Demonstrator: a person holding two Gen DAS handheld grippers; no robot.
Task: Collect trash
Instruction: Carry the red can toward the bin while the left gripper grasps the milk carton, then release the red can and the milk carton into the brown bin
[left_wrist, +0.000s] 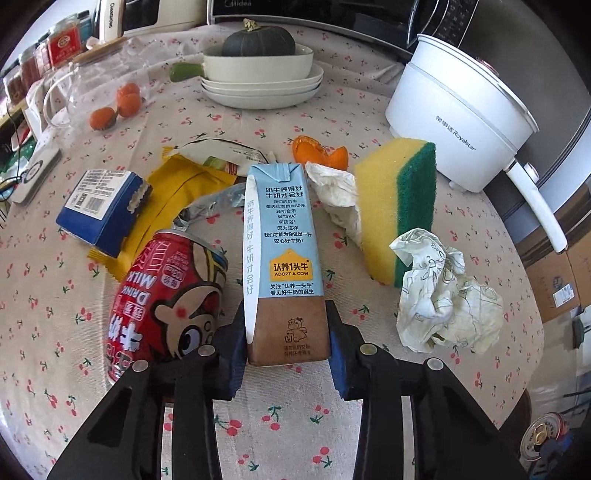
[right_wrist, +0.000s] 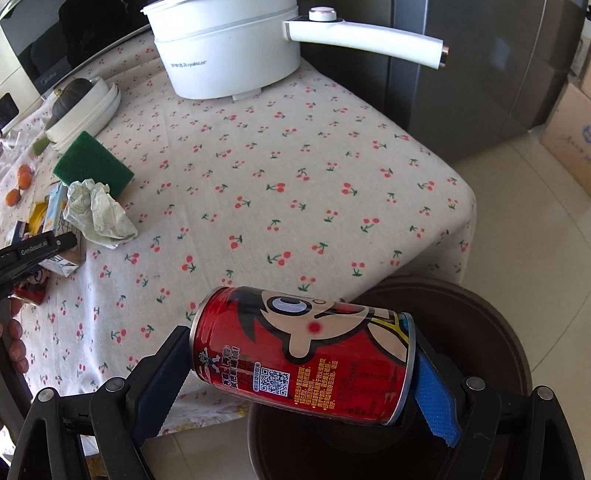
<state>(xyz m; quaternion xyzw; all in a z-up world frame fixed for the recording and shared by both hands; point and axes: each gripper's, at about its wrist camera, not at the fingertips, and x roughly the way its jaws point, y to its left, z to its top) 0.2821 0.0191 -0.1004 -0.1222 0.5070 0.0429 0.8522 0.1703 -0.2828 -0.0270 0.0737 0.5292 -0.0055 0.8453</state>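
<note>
Over the brown bin (right_wrist: 461, 332), the right tool (right_wrist: 295, 398) clamps a red can (right_wrist: 303, 350) end to end, ready to release. At twelve o'clock from the left tool (left_wrist: 286, 343), the counter's milk carton (left_wrist: 282, 236) sits gripped; lifting comes next.

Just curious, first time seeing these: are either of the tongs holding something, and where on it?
Yes. The right tongs hold a red can by its two ends. The left tongs sit around the brown base of a milk carton, pads at its sides.
</note>
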